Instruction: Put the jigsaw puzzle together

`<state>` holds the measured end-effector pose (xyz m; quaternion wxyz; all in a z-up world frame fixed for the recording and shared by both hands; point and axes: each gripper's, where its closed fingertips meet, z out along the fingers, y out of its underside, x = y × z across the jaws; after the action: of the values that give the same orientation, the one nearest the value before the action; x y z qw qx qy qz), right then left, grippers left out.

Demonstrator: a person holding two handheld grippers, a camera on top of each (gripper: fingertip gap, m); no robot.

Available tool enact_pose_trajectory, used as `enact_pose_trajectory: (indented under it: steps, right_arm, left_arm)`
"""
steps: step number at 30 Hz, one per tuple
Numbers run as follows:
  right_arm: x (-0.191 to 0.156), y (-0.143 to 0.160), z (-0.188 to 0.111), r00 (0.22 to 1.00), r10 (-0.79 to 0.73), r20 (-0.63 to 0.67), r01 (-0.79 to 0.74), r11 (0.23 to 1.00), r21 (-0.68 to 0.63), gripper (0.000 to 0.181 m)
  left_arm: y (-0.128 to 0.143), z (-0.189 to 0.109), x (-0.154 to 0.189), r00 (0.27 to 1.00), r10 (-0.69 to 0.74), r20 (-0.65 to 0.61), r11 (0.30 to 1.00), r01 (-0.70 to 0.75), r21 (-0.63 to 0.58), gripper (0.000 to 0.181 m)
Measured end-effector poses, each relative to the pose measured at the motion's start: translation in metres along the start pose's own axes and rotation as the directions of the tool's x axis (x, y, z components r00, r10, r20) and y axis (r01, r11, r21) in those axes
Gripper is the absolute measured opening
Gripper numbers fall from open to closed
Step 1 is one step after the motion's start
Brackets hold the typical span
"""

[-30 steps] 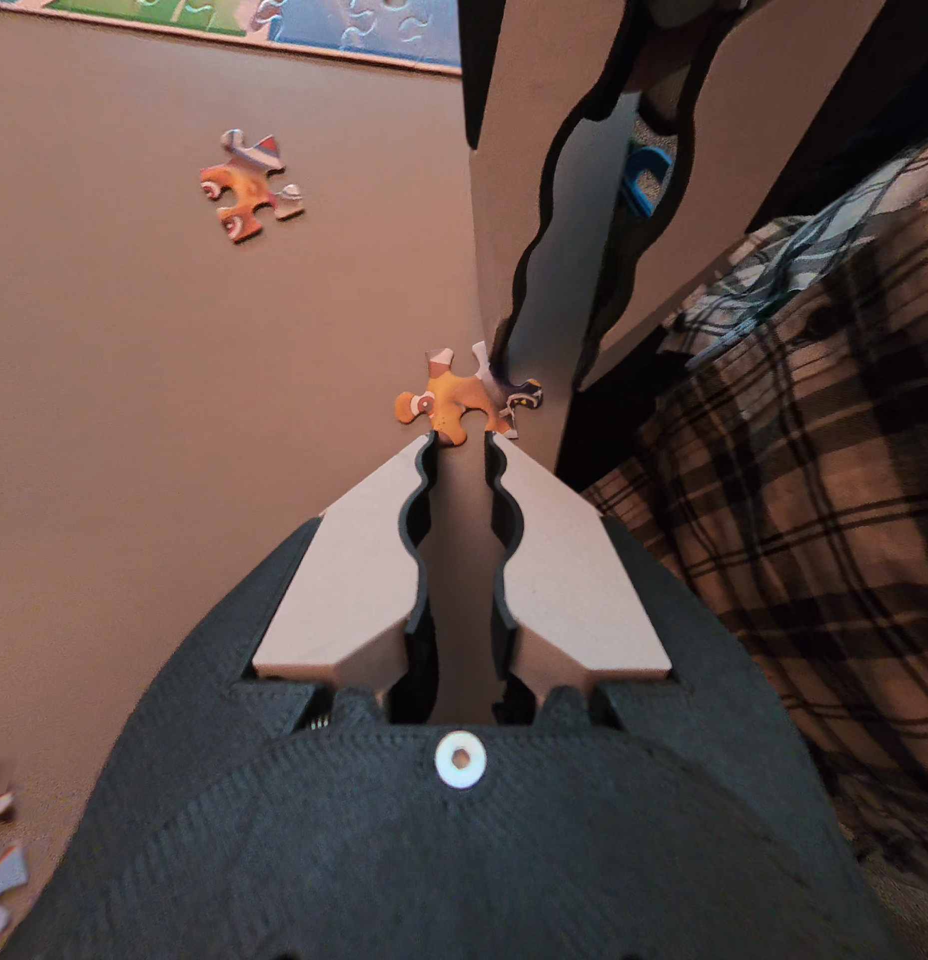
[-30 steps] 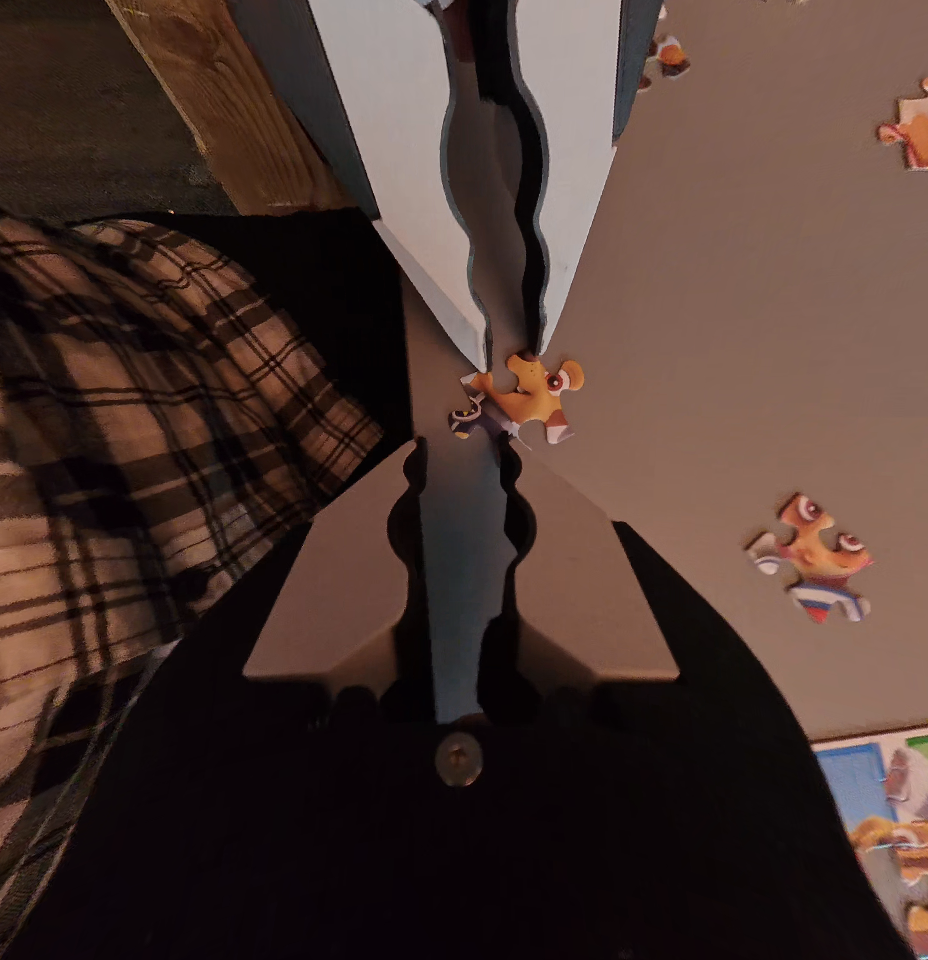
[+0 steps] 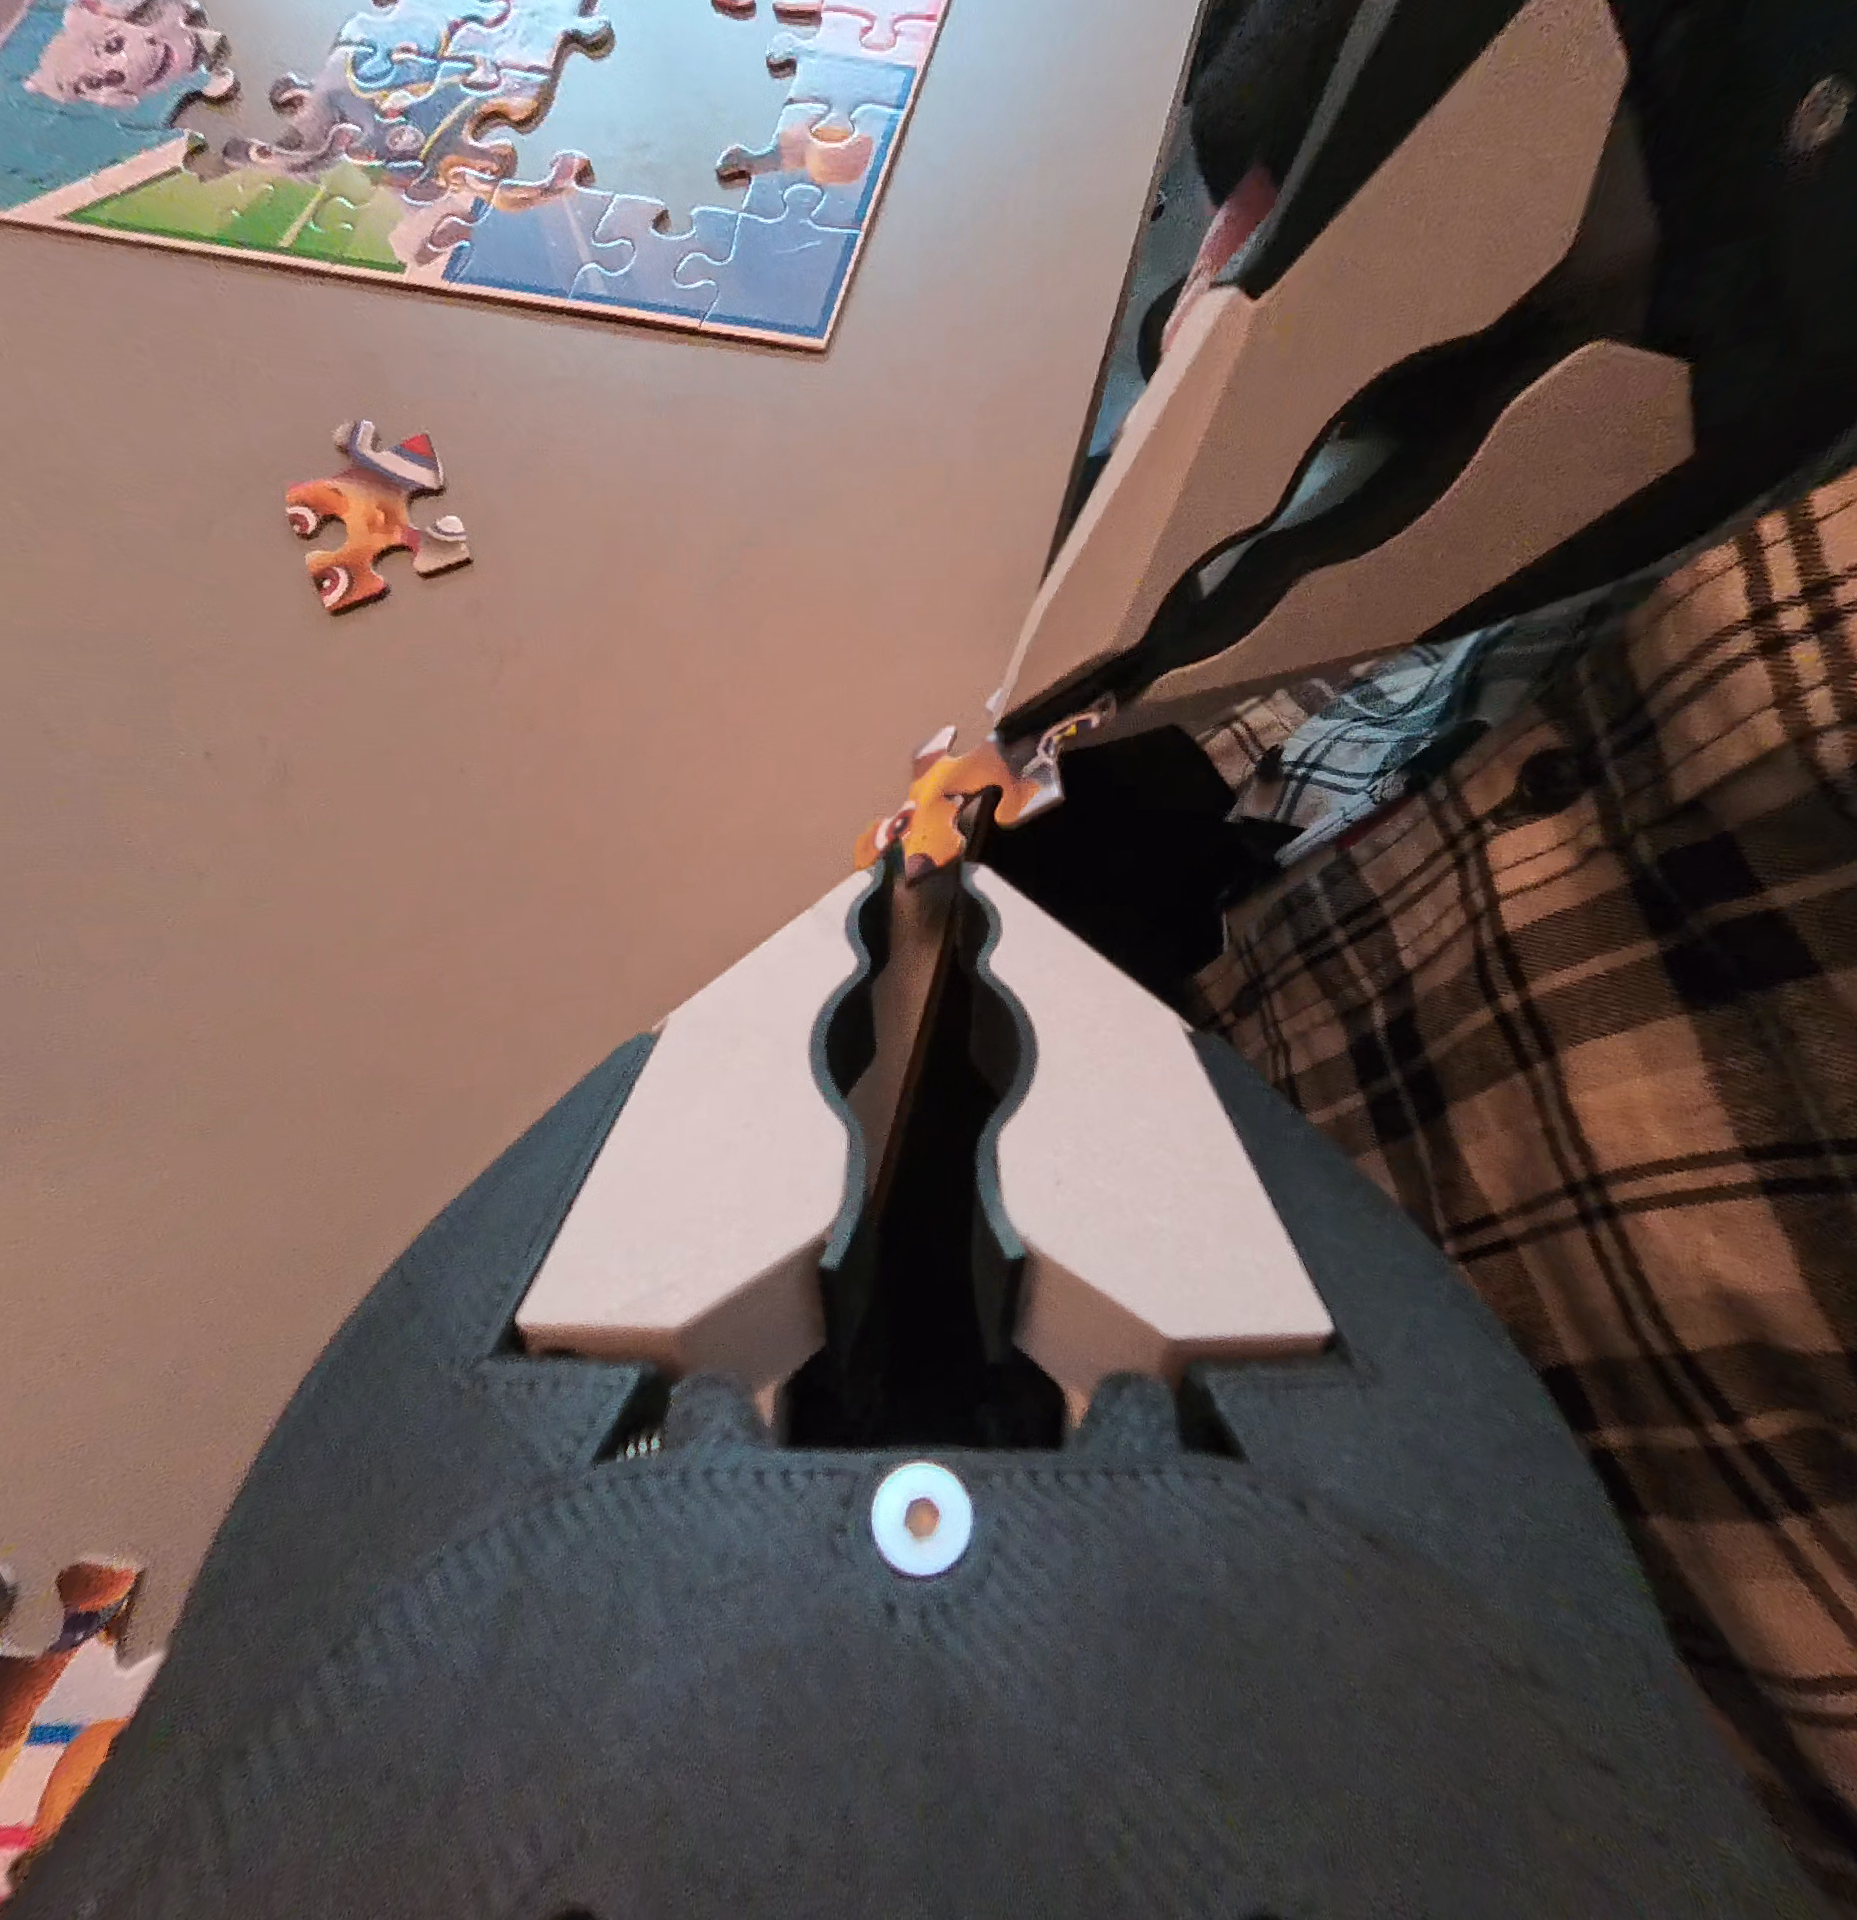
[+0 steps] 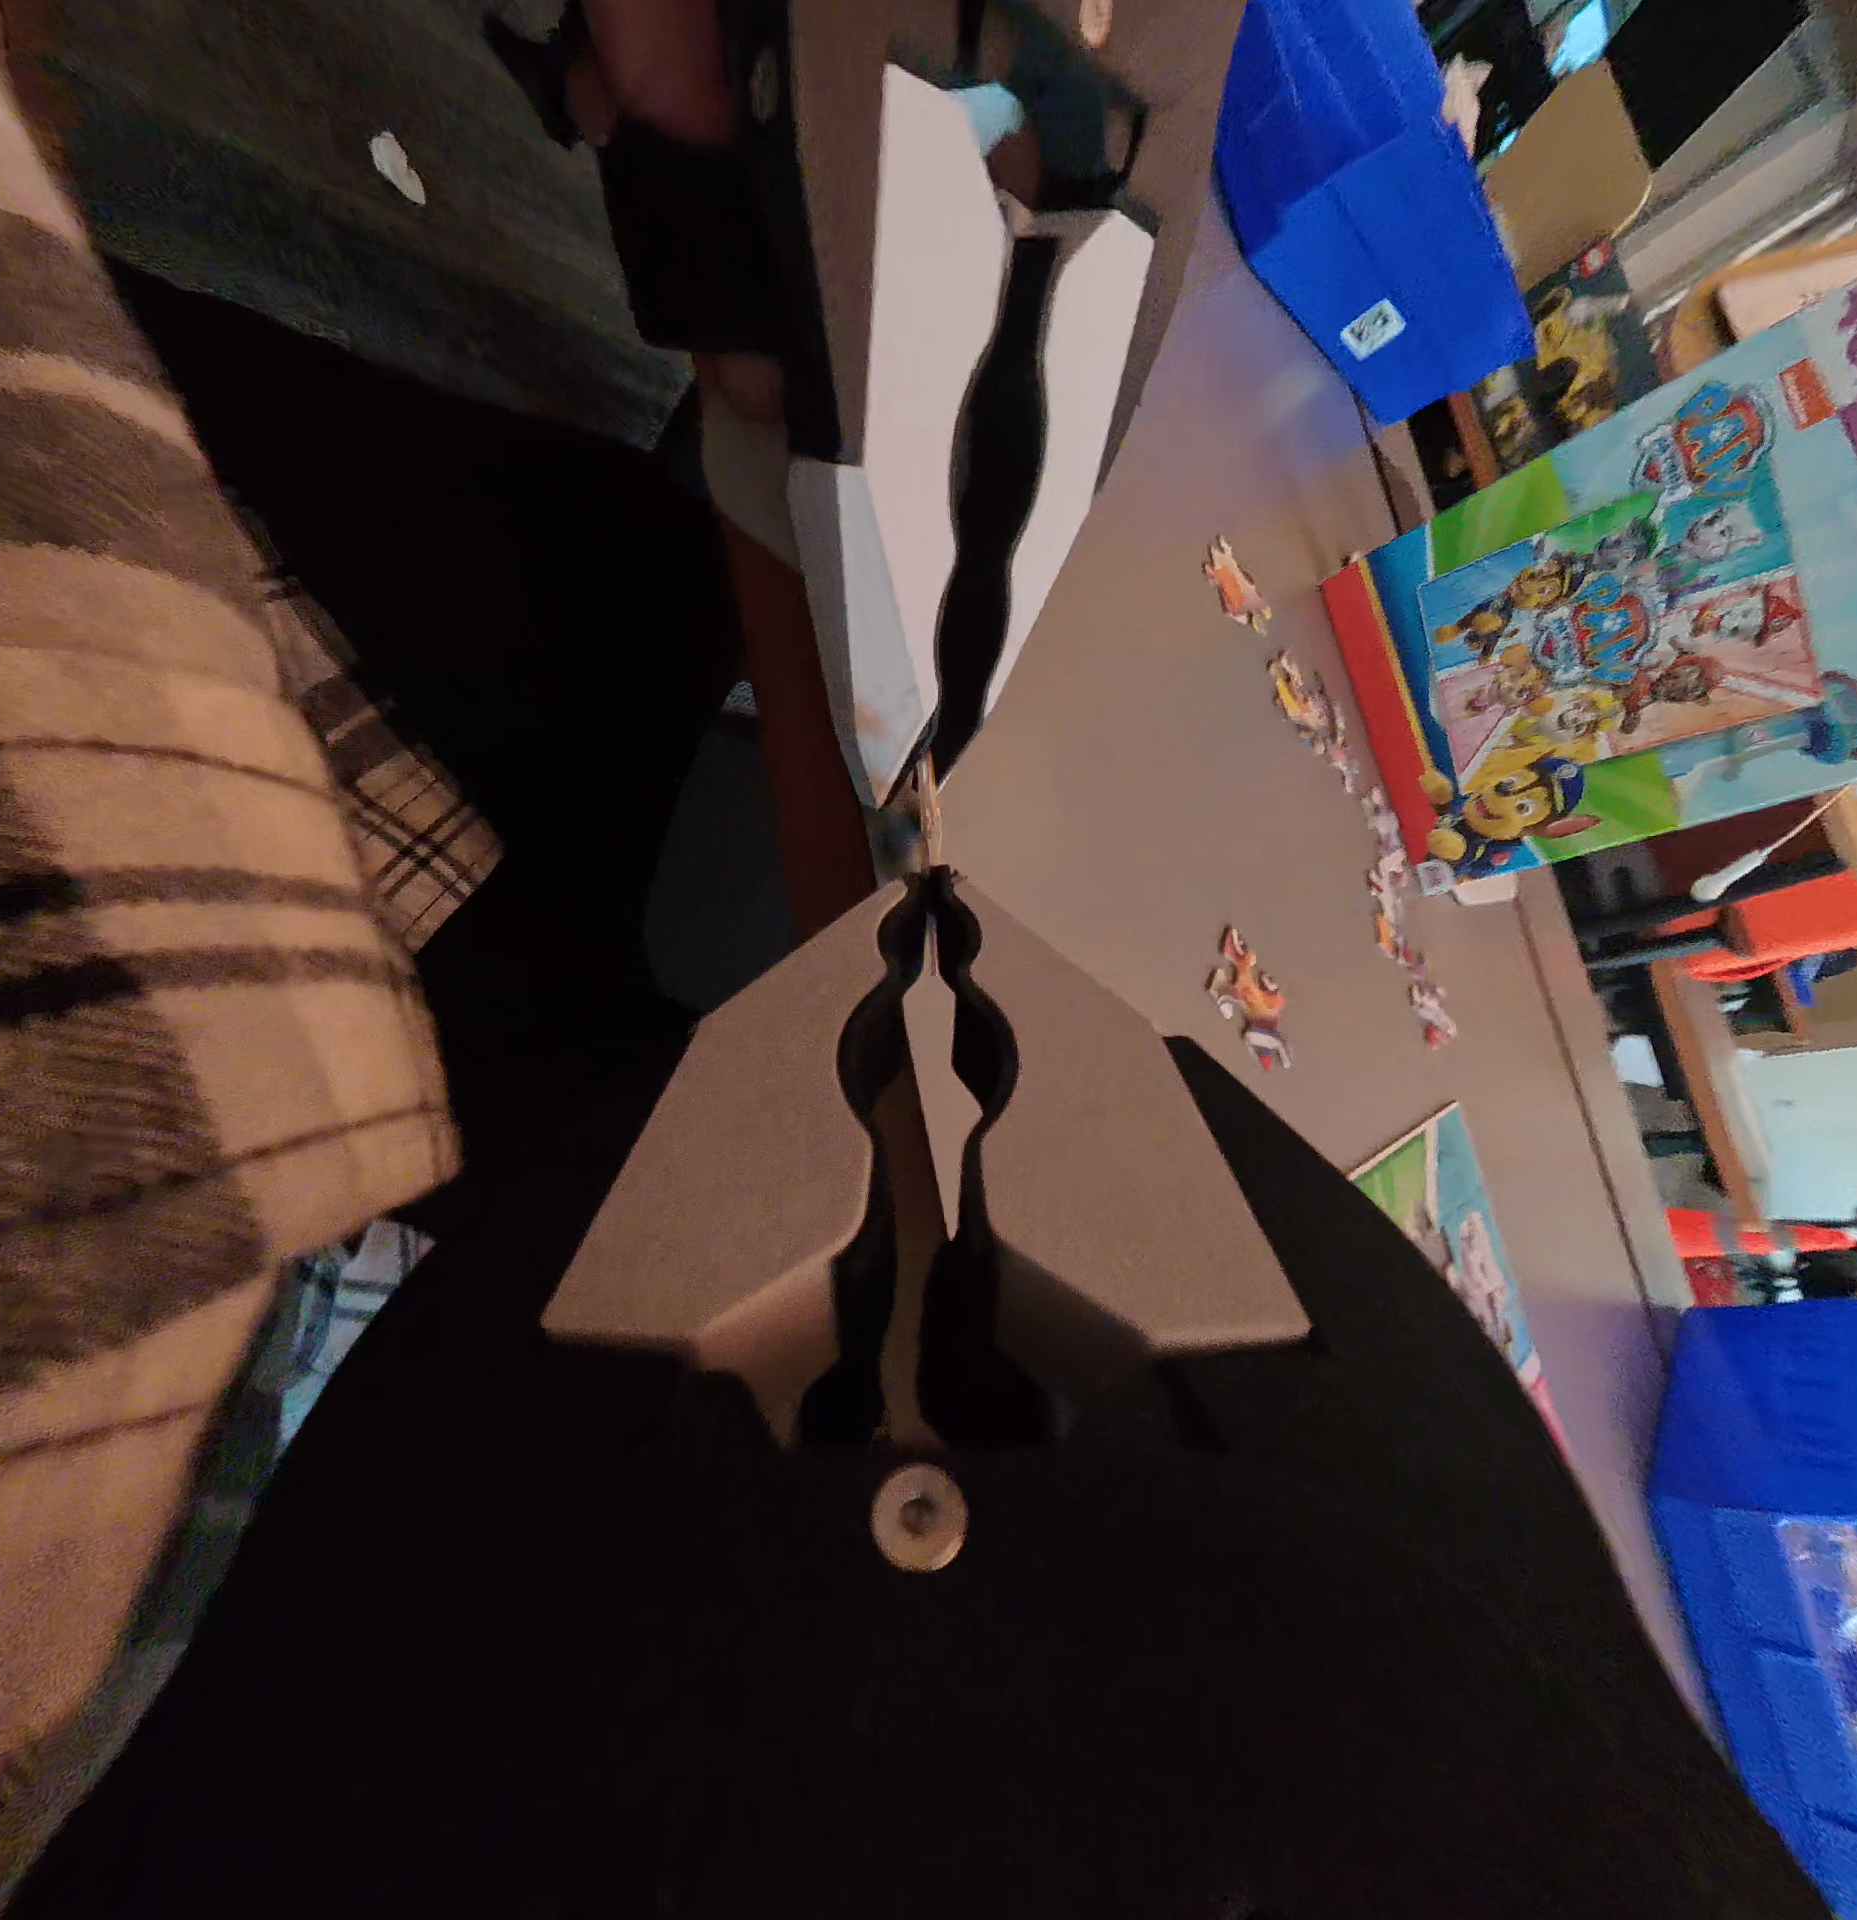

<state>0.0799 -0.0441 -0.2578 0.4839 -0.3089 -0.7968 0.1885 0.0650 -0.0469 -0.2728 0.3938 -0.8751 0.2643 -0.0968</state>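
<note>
**Piece pinched between two grippers**

Cardboard piece hangs off the table edge — thin, light, easily bent. Left gripper and right gripper both clamp its edges; grip the body, not tabs.

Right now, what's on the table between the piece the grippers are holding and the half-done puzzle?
In the left wrist view, one loose orange piece lies between the held piece and the assembled puzzle; the rest is bare table.

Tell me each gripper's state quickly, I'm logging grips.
Left gripper: tips at the orange cardboard jigsaw piece; grip cannot be told.
Right gripper: closed on that piece.
</note>
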Motion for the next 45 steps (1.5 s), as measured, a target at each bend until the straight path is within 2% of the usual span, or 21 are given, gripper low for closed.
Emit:
enact_pose_trajectory:
  steps: [8, 13, 16, 22, 26, 29, 34, 39, 45]
  right_arm:
    - [0.014, 0.008, -0.014, 0.998, 0.061, -0.032, -0.061, 0.998, 0.007, 0.000]
    - [0.044, 0.019, -0.036, 0.987, 0.120, -0.109, -0.119, 0.993, 0.010, 0.000]
    - [0.072, 0.041, -0.052, 0.971, 0.134, -0.196, -0.142, 0.989, -0.028, 0.000]
    - [0.121, 0.109, -0.081, 0.930, 0.047, -0.365, -0.139, 0.963, -0.231, 0.000]
    - [0.147, 0.156, -0.097, 0.911, -0.016, -0.412, -0.151, 0.917, -0.369, 0.000]
    - [0.160, 0.190, -0.100, 0.913, -0.075, -0.400, -0.139, 0.866, -0.480, 0.000]
    - [0.175, 0.229, -0.096, 0.926, -0.136, -0.352, -0.114, 0.789, -0.604, 0.000]
    - [0.185, 0.252, -0.085, 0.932, -0.195, -0.307, -0.071, 0.729, -0.681, 0.000]
    - [0.187, 0.264, -0.072, 0.939, -0.251, -0.236, 0.003, 0.692, -0.722, 0.000]
  left_arm:
    - [-0.021, 0.010, 0.003, 0.999, -0.003, -0.036, 0.998, 0.005, 0.065, 0.011]
    - [-0.043, 0.011, -0.007, 0.999, 0.043, -0.011, 0.994, -0.042, 0.099, 0.014]
    - [-0.057, 0.013, -0.017, 0.998, 0.060, -0.005, 0.990, -0.059, 0.125, 0.014]
    - [-0.076, 0.032, -0.046, 0.990, 0.130, 0.047, 0.986, -0.134, 0.094, 0.015]
    - [-0.096, 0.049, -0.061, 0.989, 0.145, 0.027, 0.985, -0.147, 0.091, 0.019]
    - [-0.107, 0.066, -0.073, 0.985, 0.170, 0.019, 0.984, -0.170, 0.057, 0.027]
    - [-0.114, 0.099, -0.084, 0.984, 0.169, -0.047, 0.986, -0.168, 0.017, 0.028]
    - [-0.107, 0.121, -0.085, 0.980, 0.188, -0.065, 0.981, -0.190, -0.038, 0.029]
    - [-0.107, 0.124, -0.083, 0.979, 0.190, -0.075, 0.981, -0.193, -0.036, 0.028]
